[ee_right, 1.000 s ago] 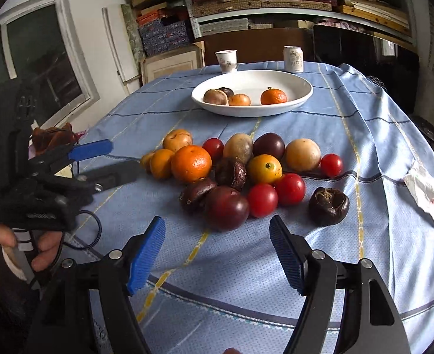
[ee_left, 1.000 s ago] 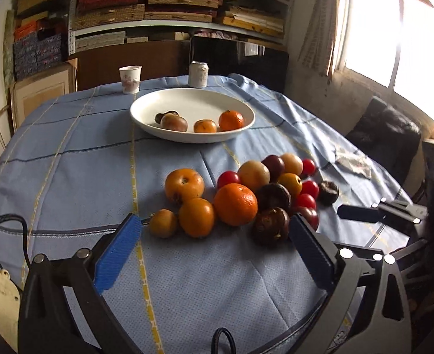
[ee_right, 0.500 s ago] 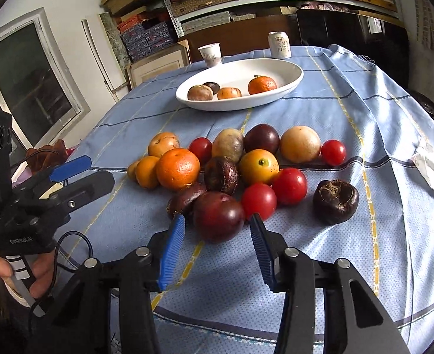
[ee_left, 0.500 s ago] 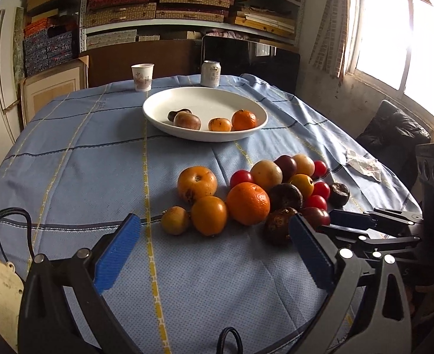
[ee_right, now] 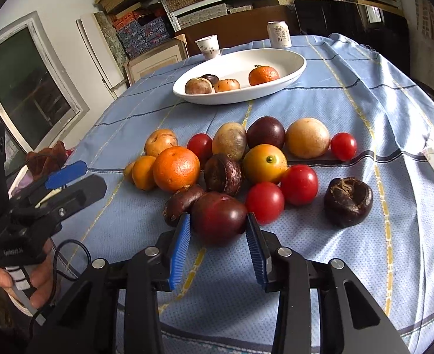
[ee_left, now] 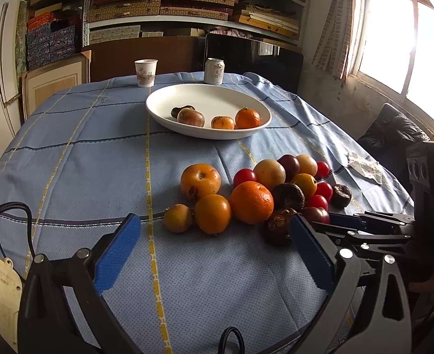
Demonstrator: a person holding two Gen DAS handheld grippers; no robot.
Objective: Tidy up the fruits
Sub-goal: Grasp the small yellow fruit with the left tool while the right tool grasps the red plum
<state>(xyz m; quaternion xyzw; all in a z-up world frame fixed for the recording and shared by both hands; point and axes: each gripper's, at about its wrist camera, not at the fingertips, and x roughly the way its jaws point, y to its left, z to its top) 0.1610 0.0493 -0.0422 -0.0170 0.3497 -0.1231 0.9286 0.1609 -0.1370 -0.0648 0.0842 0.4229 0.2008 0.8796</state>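
A pile of several loose fruits lies on the blue tablecloth: oranges, red tomatoes, dark plums and wrinkled brown fruits. My right gripper [ee_right: 218, 221] has its blue pads on both sides of a dark red plum [ee_right: 219, 216] at the near edge of the pile, closing on it. The plum rests on the cloth. My left gripper [ee_left: 214, 242] is open and empty, just short of a small orange [ee_left: 212, 213]. The right gripper also shows in the left wrist view [ee_left: 364, 224]. A white oval plate [ee_right: 293, 59] behind the pile holds several fruits, among them an orange [ee_right: 263, 75].
A paper cup [ee_left: 145, 73] and a drink can [ee_left: 214, 71] stand behind the plate. A crumpled tissue [ee_left: 366, 167] lies at the table's right edge. Shelves of boxes fill the back wall. A cable [ee_left: 7, 209] runs at the left.
My right gripper has moved forward to the pile and narrowed from wide open until its pads sit around the dark red plum. My left gripper has stayed open and shifted only slightly.
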